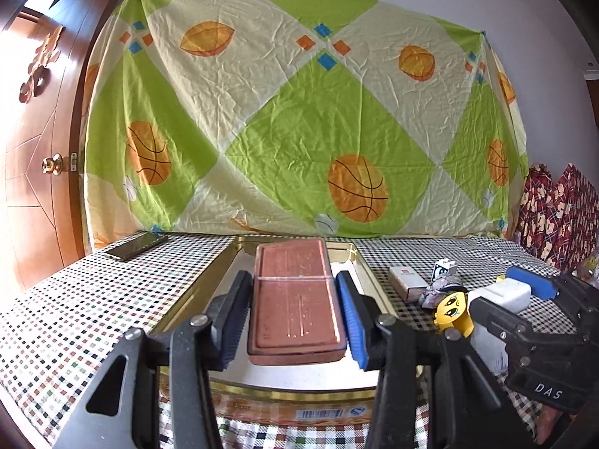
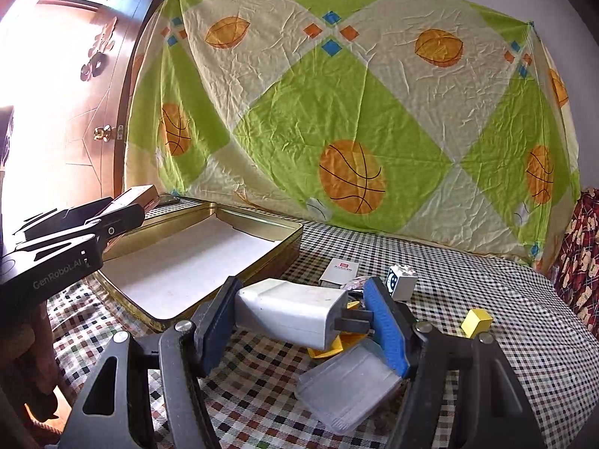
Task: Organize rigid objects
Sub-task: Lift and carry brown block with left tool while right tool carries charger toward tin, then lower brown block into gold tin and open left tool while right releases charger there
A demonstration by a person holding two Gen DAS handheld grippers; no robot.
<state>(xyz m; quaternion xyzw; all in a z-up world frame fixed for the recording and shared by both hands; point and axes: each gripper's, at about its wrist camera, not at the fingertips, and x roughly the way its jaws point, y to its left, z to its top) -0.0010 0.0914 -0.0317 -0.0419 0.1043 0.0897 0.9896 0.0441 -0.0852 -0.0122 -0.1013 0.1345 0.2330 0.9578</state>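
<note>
My left gripper (image 1: 294,280) is shut on a flat reddish-brown case (image 1: 295,310), held level over the open gold tin (image 1: 202,288). In the right wrist view the left gripper (image 2: 129,204) comes in from the left above the tin (image 2: 262,260), the case (image 2: 140,192) at its tip. My right gripper (image 2: 299,288) is shut on a white charger plug (image 2: 288,310), its prongs toward the blue pad. It hangs just right of the tin. The left wrist view shows the right gripper (image 1: 503,295) and charger (image 1: 514,292) at the right.
On the checked cloth lie a phone (image 1: 136,245), a small white box (image 2: 338,269), a white toy brick (image 2: 400,280), a yellow cube (image 2: 476,321), a yellow face toy (image 1: 453,312) and a translucent plastic case (image 2: 348,385). A patterned sheet hangs behind; a wooden door stands left.
</note>
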